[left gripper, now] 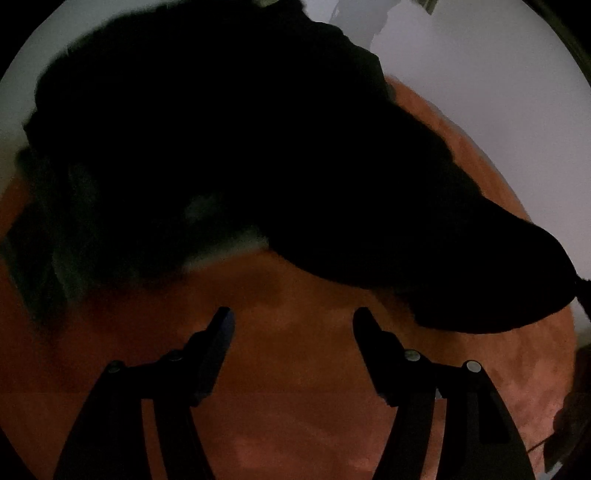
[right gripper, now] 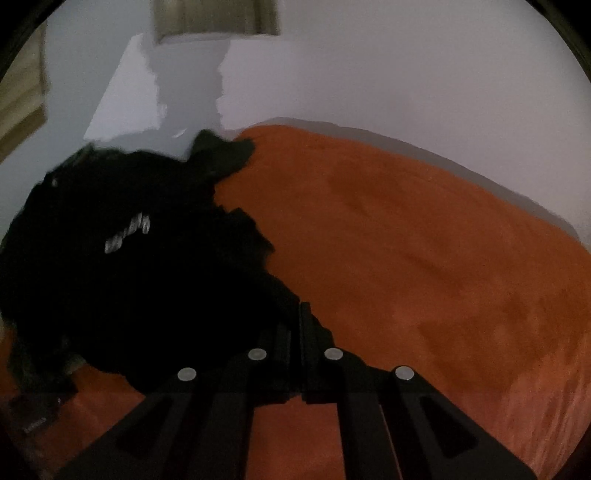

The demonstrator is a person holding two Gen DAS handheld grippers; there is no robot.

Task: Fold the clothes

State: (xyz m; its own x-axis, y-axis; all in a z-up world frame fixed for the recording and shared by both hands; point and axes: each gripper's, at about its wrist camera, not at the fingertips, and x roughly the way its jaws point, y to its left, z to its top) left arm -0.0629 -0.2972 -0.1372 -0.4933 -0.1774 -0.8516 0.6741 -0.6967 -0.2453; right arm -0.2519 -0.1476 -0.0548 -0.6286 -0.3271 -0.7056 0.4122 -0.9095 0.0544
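A black garment [left gripper: 240, 155] with a small white print [right gripper: 127, 232] hangs lifted over an orange blanket [right gripper: 424, 258]. In the right wrist view the garment [right gripper: 129, 277] fills the left side. My right gripper [right gripper: 295, 314] is shut on its edge and holds it up. In the left wrist view the garment spreads across the upper frame and narrows toward the right. My left gripper [left gripper: 293, 317] is open and empty, just below the garment and above the orange blanket [left gripper: 288, 387].
The orange blanket covers a bed that runs to the right. A white wall [right gripper: 369, 74] stands behind it, with a tan hanging cloth [right gripper: 218, 16] at the top. A dark object [right gripper: 33, 410] lies at the lower left.
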